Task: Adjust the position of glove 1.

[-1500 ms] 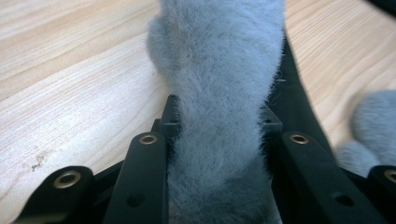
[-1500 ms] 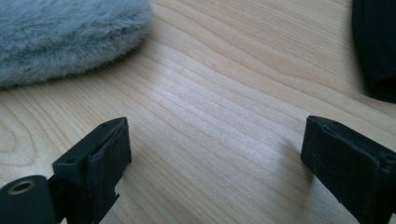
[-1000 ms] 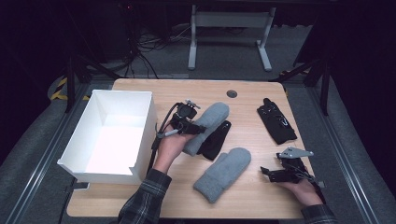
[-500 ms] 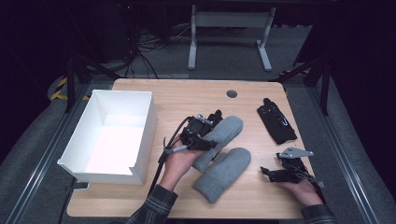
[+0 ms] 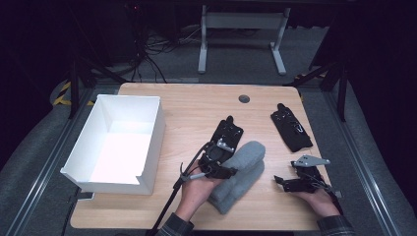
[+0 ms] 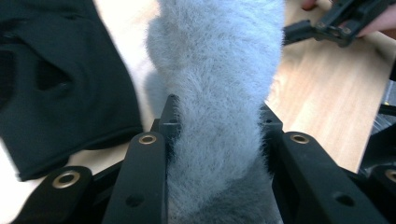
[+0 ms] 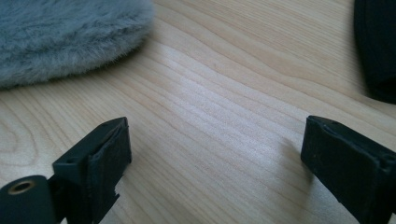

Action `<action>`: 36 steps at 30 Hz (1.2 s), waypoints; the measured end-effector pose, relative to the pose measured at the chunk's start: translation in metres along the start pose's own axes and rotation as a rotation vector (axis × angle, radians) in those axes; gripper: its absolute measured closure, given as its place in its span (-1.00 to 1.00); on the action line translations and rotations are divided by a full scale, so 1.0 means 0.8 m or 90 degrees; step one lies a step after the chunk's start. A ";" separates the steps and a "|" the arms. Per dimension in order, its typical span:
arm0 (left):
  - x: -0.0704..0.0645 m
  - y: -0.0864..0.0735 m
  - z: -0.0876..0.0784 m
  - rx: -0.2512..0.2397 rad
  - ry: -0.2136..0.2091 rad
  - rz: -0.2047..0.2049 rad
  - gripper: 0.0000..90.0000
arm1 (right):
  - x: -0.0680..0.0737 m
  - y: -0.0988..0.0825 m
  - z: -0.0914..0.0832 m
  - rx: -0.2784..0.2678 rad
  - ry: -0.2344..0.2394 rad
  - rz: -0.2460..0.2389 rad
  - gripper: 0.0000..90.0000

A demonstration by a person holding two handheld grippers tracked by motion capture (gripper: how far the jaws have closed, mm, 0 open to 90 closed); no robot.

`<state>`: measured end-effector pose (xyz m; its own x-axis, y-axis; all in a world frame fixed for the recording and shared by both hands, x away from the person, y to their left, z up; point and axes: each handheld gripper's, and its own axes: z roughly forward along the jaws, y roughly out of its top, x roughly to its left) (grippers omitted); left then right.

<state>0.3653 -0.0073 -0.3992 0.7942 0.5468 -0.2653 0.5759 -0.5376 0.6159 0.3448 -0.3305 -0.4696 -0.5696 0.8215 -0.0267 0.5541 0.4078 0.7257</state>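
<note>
My left gripper [image 5: 230, 167] is shut on a grey fluffy mitten [image 5: 251, 153]; in the left gripper view both jaws press into its pile [image 6: 219, 60]. The held mitten lies over a second grey mitten [image 5: 225, 199] near the table's front edge. A black glove [image 5: 227, 133] lies just behind my left hand and appears again at the left [image 6: 56, 84]. Another black glove [image 5: 291, 130] lies at the back right. My right gripper [image 5: 281, 182] rests low at the front right, open with bare wood between its jaws [image 7: 215, 140].
A white open box [image 5: 147, 142] stands on the left part of the wooden table [image 5: 187, 105]. A round grommet hole [image 5: 244, 99] sits near the far edge. The grey mitten's edge [image 7: 70, 37] and a black glove [image 7: 378, 51] lie beyond the right gripper's jaws.
My left gripper has carried the grey mitten toward the front right and down onto the other grey mitten, uncovering the black glove it lay across. The right gripper has stayed put.
</note>
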 end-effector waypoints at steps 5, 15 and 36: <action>-0.004 -0.005 0.011 0.010 0.010 -0.002 0.45 | 0.000 0.000 0.000 0.000 0.000 0.000 -0.81; -0.003 -0.009 0.026 0.015 0.012 0.018 -0.12 | 0.000 0.000 0.000 0.000 0.000 0.000 -0.81; 0.058 0.016 -0.004 -0.034 0.058 0.032 -0.50 | 0.000 0.000 0.000 0.000 0.001 -0.001 -0.81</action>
<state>0.4088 0.0133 -0.4014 0.7992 0.5776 -0.1662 0.5230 -0.5320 0.6659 0.3449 -0.3303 -0.4697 -0.5712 0.8204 -0.0272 0.5527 0.4089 0.7262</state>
